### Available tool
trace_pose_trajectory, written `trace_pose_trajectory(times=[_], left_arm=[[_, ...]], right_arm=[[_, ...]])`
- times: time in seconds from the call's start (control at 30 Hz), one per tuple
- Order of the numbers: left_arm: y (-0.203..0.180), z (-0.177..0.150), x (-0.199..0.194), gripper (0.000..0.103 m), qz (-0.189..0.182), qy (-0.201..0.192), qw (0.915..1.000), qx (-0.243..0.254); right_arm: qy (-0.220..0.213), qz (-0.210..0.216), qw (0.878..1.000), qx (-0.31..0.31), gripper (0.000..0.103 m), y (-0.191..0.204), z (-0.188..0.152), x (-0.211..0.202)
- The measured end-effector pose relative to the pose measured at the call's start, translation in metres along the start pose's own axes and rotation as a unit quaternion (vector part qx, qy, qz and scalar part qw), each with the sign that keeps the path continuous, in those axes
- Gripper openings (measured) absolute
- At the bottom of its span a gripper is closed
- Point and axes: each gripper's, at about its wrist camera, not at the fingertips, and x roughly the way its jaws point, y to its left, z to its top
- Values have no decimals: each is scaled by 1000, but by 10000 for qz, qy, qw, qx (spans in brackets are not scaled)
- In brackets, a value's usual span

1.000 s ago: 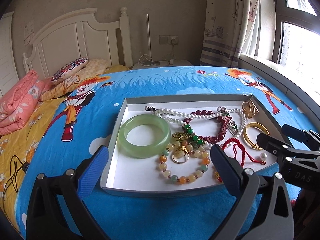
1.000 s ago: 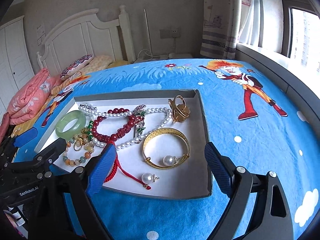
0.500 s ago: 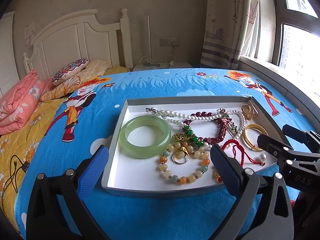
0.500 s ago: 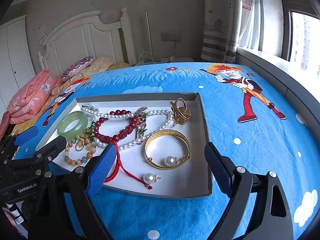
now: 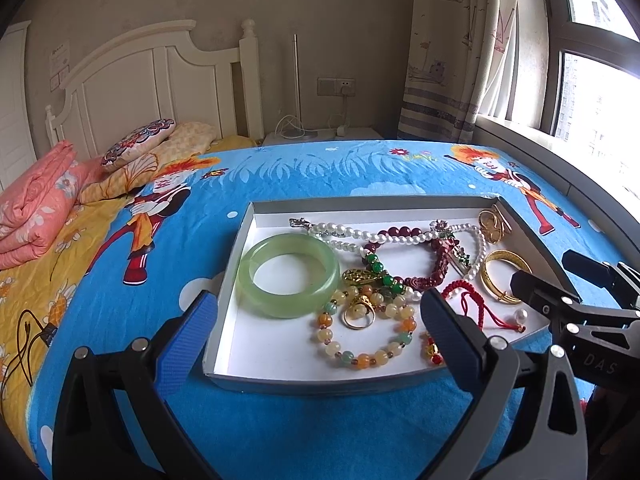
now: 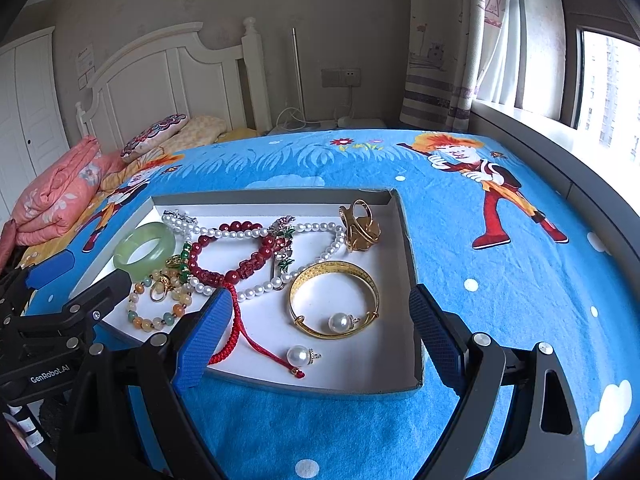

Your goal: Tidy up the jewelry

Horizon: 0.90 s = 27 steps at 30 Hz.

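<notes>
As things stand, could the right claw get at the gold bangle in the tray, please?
Probably yes. The right claw is open and empty, hanging just in front of the gold bangle, which lies flat with only a loose pearl inside its ring. The low tray wall looks easy to clear.

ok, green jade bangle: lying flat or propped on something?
Flat. The green jade bangle lies on the white floor of the grey tray, white showing through its hole, clear of the beads.

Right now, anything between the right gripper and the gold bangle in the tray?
Only the tray's near wall and a loose pearl lie along the way from the open right gripper to the gold bangle. A second pearl sits inside the bangle's ring.
</notes>
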Motion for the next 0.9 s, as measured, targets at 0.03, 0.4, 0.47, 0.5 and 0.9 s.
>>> trace_pose_trajectory(times=[0.03, 0.4, 0.47, 0.5, 0.9], left_arm=[[0, 0, 0, 101, -5, -4, 10000, -1], [0, 0, -1, 101, -34, -17, 10000, -7], [0, 0, -1, 101, -37, -16, 10000, -9], [0, 0, -2, 101, -36, -17, 10000, -9], [-1, 0, -2, 101, -45, -29, 10000, -10]], right_arm=[[-5, -14, 10000, 0, 86, 0, 0, 0], [-16, -33, 10000, -19, 86, 0, 1, -1], [-16, -34, 10000, -18, 86, 0, 1, -1], [-17, -37, 10000, -18, 86, 0, 0, -1], [-18, -43, 10000, -13, 86, -1, 1, -2]])
